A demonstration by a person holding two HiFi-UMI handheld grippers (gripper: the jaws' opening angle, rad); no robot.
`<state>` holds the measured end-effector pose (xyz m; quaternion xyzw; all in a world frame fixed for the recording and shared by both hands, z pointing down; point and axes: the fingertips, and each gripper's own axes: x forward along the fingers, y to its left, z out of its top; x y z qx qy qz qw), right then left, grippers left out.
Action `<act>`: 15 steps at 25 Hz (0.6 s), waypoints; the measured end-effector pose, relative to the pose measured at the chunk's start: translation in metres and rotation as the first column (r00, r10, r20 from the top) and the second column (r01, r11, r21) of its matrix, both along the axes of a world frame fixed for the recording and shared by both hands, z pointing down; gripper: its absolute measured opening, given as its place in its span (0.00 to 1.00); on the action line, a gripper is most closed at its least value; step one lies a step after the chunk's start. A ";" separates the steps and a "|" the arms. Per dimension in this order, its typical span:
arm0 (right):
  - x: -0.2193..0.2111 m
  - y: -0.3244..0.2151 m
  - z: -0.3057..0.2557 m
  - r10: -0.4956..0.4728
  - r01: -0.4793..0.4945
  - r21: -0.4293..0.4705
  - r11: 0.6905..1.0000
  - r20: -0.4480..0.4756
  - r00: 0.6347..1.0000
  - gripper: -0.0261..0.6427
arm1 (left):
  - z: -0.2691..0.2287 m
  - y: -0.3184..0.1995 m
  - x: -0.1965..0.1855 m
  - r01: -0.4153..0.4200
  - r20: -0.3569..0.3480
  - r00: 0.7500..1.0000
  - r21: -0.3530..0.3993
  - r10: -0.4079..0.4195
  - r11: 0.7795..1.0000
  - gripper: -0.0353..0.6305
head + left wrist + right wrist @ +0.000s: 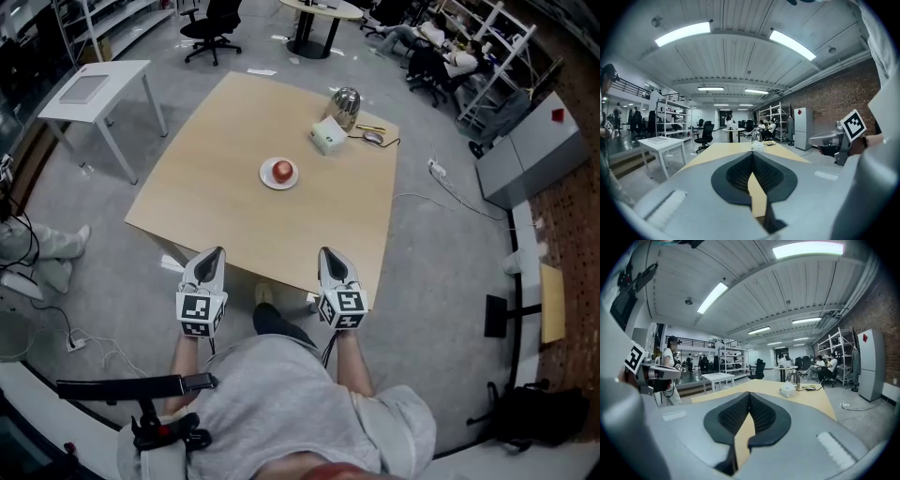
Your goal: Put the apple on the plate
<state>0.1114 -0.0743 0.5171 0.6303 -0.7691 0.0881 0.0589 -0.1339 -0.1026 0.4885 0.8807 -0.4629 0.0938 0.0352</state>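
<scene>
Here, the apple (283,171) is seen already lying on the small white plate (266,178), which sits near the middle of the tan desk (206,197), well apart from both grippers. The left gripper (214,251) and the right gripper (328,253) are held side by side over the near edge of the desk, pointed toward the plate, each with its marker cube at the rear. In the left gripper view, the left gripper (752,154) is shown with its dark pads brought together at the tips, and nothing is held between them; only a narrow wedge of the desk (722,150) is seen through the gap lower down. In the right gripper view, the right gripper (749,395) is likewise closed with nothing gripped, its pads meeting along a line, and the desk (806,397) is seen stretching away beyond it. Toward the far corner of the desk a metal kettle (347,101) is placed, with a white box (328,136) just beside it and a computer mouse (374,138) near both. A small white table (94,89) is set on the grey floor to the left of the desk, and a black office chair (214,23) is seen further back. The person's grey sleeves are visible behind the grippers at the bottom of the head view.
</scene>
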 end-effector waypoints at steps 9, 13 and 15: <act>0.005 0.001 -0.003 0.005 -0.005 0.010 1.000 0.001 1.000 0.05 | 0.000 -0.001 -0.003 0.004 0.004 1.000 0.003 -0.004 1.000 0.08; 0.004 0.003 -0.006 -0.001 0.001 0.012 1.000 0.004 1.000 0.05 | -0.002 0.002 0.000 0.003 0.005 1.000 0.003 -0.003 1.000 0.08; 0.004 0.009 -0.008 -0.005 0.005 0.011 1.000 0.005 1.000 0.05 | -0.006 0.009 0.000 0.005 0.004 1.000 0.007 -0.005 1.000 0.08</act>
